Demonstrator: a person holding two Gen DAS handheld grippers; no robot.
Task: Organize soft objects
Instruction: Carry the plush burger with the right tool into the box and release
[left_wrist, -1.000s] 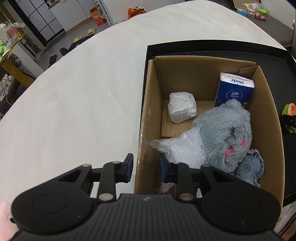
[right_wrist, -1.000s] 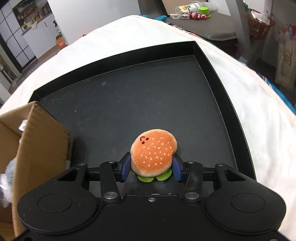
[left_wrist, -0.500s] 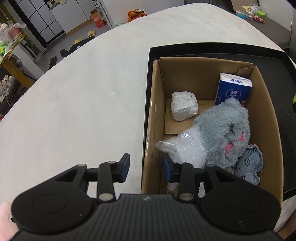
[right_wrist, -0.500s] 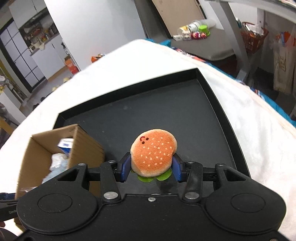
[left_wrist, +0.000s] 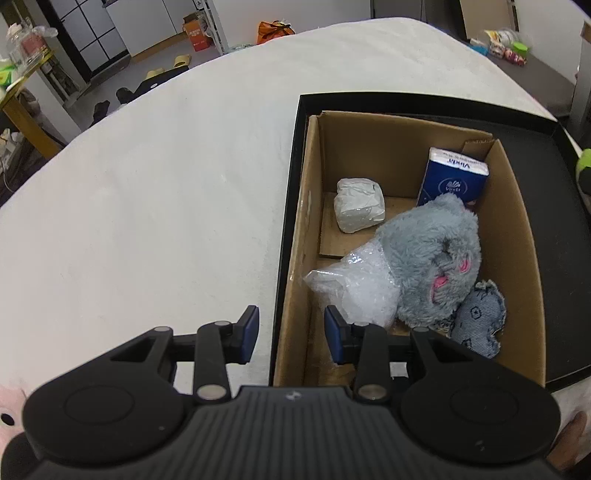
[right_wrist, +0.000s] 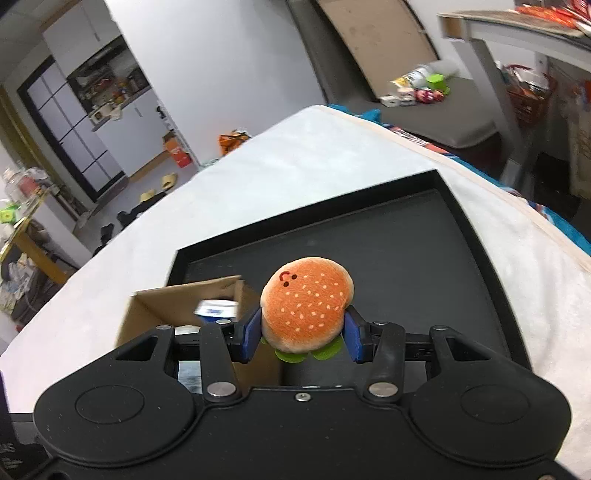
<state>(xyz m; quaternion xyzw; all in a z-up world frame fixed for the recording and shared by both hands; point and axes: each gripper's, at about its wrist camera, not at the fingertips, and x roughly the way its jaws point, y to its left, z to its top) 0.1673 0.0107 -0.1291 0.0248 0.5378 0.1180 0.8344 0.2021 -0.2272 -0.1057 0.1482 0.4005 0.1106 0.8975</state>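
White-covered worktop (left_wrist: 155, 206) in a cluttered room. A black tray (right_wrist: 424, 258) ahead carries a cardboard box (left_wrist: 517, 236) holding a grey plush (left_wrist: 432, 258) and tissue pack (left_wrist: 452, 175). Left hand-held gripper (left_wrist: 291, 336), wide, straddles the box's near-left wall. Right hand-held gripper (right_wrist: 302, 338) clamps a burger plush (right_wrist: 306, 308) above the tray.
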